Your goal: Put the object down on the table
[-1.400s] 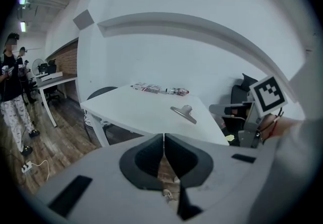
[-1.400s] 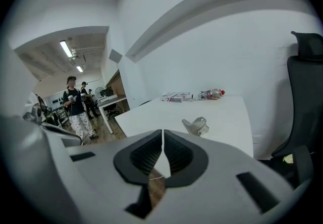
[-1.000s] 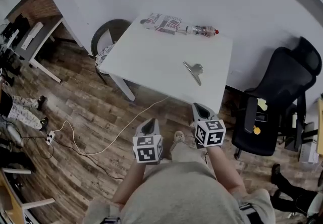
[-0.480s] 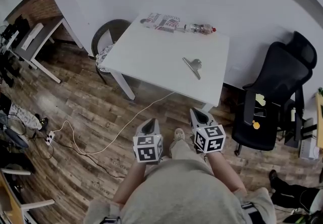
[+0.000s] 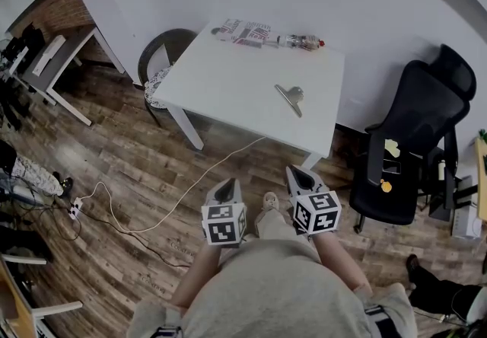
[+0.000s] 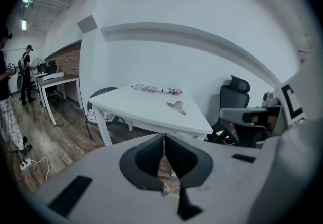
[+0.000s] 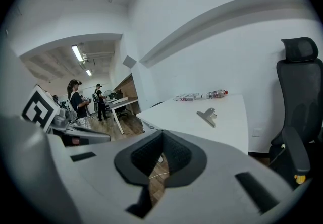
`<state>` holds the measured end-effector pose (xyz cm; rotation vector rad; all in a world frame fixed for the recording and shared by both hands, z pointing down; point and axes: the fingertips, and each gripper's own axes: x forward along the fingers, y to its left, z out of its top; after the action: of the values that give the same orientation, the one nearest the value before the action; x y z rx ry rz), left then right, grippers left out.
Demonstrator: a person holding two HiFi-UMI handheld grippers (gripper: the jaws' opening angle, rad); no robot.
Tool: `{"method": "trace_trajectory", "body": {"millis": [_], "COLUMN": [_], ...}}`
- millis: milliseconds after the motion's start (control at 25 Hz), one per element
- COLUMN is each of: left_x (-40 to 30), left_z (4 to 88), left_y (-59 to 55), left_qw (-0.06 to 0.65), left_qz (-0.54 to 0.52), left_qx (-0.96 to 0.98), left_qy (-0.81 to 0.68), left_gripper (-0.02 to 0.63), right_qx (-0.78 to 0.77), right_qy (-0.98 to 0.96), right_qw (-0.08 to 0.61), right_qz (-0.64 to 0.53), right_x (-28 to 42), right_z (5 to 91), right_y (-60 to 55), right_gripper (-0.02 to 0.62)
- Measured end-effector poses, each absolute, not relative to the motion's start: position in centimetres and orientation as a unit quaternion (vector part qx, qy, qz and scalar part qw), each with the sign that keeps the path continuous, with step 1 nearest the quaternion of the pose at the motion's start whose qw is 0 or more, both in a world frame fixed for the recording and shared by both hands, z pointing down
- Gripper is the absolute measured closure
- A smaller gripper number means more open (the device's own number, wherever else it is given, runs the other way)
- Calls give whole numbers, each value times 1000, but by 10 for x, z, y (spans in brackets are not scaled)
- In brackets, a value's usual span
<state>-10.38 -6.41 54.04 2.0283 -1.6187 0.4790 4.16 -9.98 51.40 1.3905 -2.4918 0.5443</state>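
Head view, left to right: power strip (image 5: 74,208) sat on the wood floor at far left, and its white cable (image 5: 196,186) ran across the floor toward the white table (image 5: 221,93), crossing the gap between me and it. Round chair (image 5: 162,62) was tucked at the table's left corner. Left gripper (image 5: 226,187) was held low near my waist, well apart from the table. Its own view showed the jaws pressed together with nothing between them, only floor behind. On the table, a printed packet (image 5: 245,32) and a bottle (image 5: 303,43) lay along the far edge. The metal clip (image 5: 289,96) lay flat on the right half, apart from both and inside the edges. Right gripper (image 5: 302,174) was likewise low and close to my body, jaws closed on nothing per its own view. Black office chair (image 5: 415,138) stood right of the table. My read: the put-down looked done, with the clip lying free and neither tool near it. Risks from here were mostly mine. The cable lay in my walking path, so a step forward could snag it, and if it's tied to anything at the table that could jolt the top and slide the clip. Going back in with closed jaws would shove the clip rather than grip it, and thin metal on a smooth top would likely skate toward the right edge. The office chair could catch my elbow if I turned right.
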Motion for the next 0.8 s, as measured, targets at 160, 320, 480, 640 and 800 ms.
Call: {"method": "trace_trajectory", "body": {"millis": [160,320,480,640,800], "left_x": [-102,-101,-101,-100,-100], "left_z": [541,541,541,542,543], "left_y": [-64,-63,-63,-61,-62], "left_qw": [249,249,248,249,251], "left_qz": [178,178,179,181,184], "left_qx": [744,744,744,744,743], "left_qy": [-593,-594,-594,-593,-593], "left_gripper": [595,595,595,595,595], "right_qx": [477,478,480,482,482], "right_qy": [-851,-850,-850,-848,-847], "right_qw": [116,113,109,106,107], "right_qz": [186,188,189,192,198], "right_x": [42,42,43,45,45], "right_z": [513,514,514,515,518], "right_y": [-100,-99,-99,-100,-103], "right_gripper": [597,597,597,597,597]}}
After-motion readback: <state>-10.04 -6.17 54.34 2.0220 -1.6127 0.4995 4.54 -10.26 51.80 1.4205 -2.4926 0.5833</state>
